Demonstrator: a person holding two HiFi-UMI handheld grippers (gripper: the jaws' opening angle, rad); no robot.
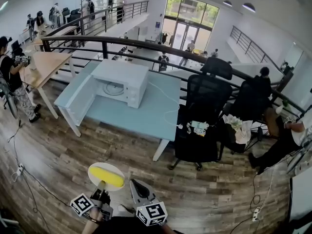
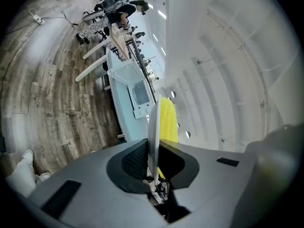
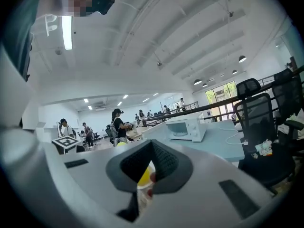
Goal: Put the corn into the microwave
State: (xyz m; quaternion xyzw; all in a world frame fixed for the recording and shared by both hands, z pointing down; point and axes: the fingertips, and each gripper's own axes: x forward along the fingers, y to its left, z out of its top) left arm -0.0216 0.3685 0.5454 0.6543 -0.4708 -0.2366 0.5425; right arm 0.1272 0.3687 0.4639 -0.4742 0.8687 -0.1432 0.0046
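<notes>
Left claw [image 1: 102, 188], bottom of frame, I've got clamped on the plate [image 1: 95, 168] carrying corn [image 1: 107, 178]; right claw [image 1: 139, 191] is clenched empty.

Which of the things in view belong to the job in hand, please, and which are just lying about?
Job:
corn
plate under it
left gripper clamping the plate
open microwave

Lying about:
office chair
white cable
wooden table
</notes>
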